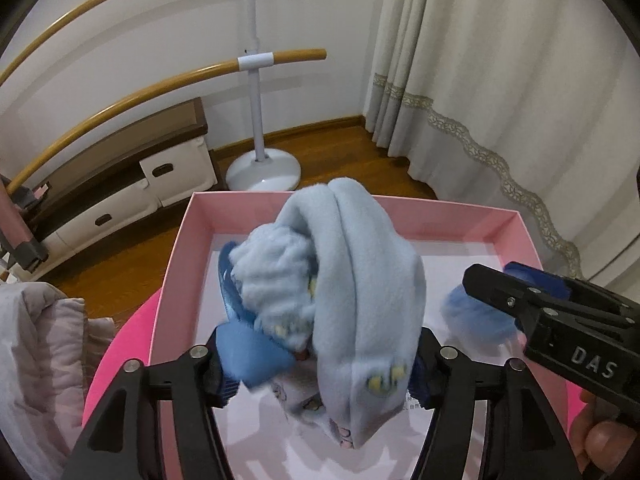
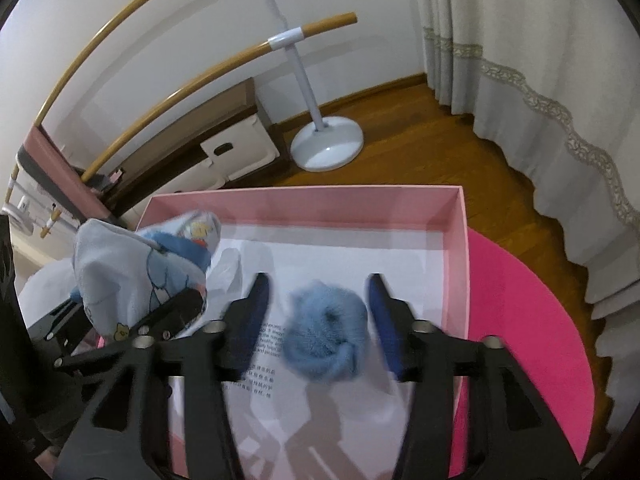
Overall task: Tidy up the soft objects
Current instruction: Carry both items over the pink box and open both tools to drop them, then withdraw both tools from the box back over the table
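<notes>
A pale blue fleece bundle [image 1: 360, 288], with a fluffy piece and printed cloth in it, hangs blurred between the fingers of my left gripper [image 1: 320, 300] above the pink box [image 1: 280, 200]. The jaws stand apart around it and it brushes both pads. In the right wrist view the same bundle [image 2: 132, 272] drapes over the left gripper [image 2: 172, 312]. My right gripper [image 2: 318, 284] is open over the box [image 2: 304, 192]. A blue fuzzy ball [image 2: 324, 340] sits loose between its fingers, with a gap on each side. The ball [image 1: 476, 316] also shows beside the right gripper [image 1: 496, 280].
The box has a white printed sheet [image 2: 360, 256] on its floor and stands on a hot pink round surface [image 2: 520, 320]. Beyond are wooden floor, a white stand base [image 1: 264, 174], a curtain [image 1: 500, 80] and a low cabinet [image 1: 120, 200]. A quilted garment [image 1: 40, 340] lies at left.
</notes>
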A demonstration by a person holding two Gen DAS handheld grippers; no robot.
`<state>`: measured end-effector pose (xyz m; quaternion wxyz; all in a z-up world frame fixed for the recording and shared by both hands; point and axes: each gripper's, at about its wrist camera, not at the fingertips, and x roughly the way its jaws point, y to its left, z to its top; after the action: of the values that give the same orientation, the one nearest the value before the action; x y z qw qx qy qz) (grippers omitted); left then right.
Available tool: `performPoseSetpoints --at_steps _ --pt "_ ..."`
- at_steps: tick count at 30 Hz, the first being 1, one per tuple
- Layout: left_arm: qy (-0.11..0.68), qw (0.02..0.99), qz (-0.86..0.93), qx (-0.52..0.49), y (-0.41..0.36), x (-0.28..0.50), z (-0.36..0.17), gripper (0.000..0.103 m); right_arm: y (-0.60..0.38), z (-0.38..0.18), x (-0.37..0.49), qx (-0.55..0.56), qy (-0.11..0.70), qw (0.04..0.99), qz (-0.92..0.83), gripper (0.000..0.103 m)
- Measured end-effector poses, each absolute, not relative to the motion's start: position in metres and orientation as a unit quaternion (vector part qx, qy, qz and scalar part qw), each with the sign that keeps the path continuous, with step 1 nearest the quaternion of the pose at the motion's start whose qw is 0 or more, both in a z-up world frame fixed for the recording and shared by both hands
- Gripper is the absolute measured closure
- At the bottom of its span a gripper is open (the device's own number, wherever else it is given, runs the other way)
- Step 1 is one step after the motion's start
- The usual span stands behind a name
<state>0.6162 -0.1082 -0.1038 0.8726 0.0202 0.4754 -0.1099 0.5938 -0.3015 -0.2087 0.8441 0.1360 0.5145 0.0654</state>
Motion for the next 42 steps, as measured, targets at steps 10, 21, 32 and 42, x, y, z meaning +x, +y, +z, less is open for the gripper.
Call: performPoseSetpoints --at_steps 10,21,32,42 --pt "0.421 0.903 -0.079 0.030 -0.090 0.583 -0.081 0.000 -0.312 -0.183 0.572 0.164 0.484 0.858 0.062 0.000" --pt "0.367 0.927 -0.071 0.033 -0.070 0.479 -0.051 0.000 -0.304 -0.115 0.495 0.155 0.419 0.892 0.068 0.000" --pt "0.297 0.952 -0.069 0.011 -0.032 0.324 -0.032 0.000 -0.285 -0.071 0.385 0.131 0.347 0.927 0.064 0.000" --pt "0.229 0.972 -0.057 0.004 -0.006 0.200 -0.037 0.000 -0.261 -0.050 0.296 0.081 0.276 0.957 0.030 0.000"
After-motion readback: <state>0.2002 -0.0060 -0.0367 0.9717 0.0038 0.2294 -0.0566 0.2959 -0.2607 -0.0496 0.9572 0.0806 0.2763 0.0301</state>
